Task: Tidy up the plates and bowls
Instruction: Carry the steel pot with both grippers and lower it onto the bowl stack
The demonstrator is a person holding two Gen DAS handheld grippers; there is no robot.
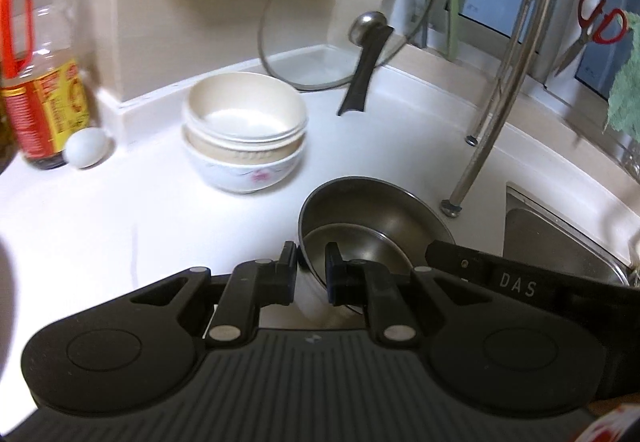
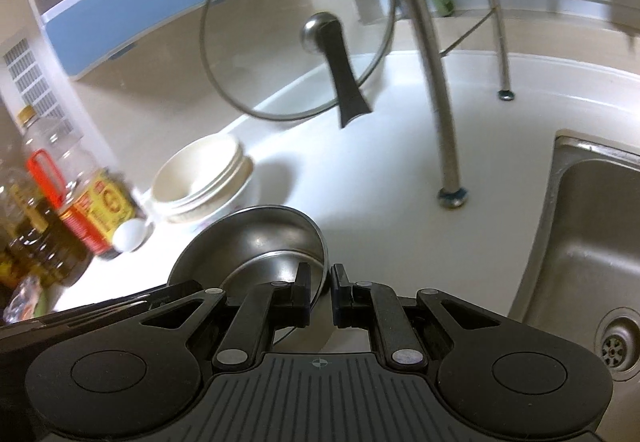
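On the white desk [image 1: 120, 226] in front of me sit two stainless steel plates, a smaller steel plate [image 1: 360, 246] nested inside a larger steel plate [image 1: 380, 202]. Both of my tools meet at this pair.

My left hand-held gripper [image 1: 311, 270] has its jaws narrowed around the near rim of the smaller steel plate, one finger outside the rim and one inside the dish, so it is clamped on that plate. In the right wrist view, my right hand-held gripper [image 2: 321, 292] pinches the plates' rim on the opposite side, with its left finger over the dish and its right finger just outside the edge; from here I cannot tell whether it grips one rim or both. Its arm shows in the left view as a black bar marked "DAS".

Behind the plates, further back on the desk, stands a stack of bowls [image 1: 244, 130]: cream bowls nested in a white bowl with a pink flower print. To the left of the stack lies a white egg [image 1: 86, 147], touching an oil bottle [image 1: 40, 74] with a red handle. A glass pan lid [image 1: 348, 14] leans upright against the tiled wall behind. To the right, the steel sink [image 2: 592, 242] is set into the desk, and curved metal rack legs [image 2: 436, 90] stand between lid and sink. Red-handled scissors [image 1: 596, 26] hang at the far right.
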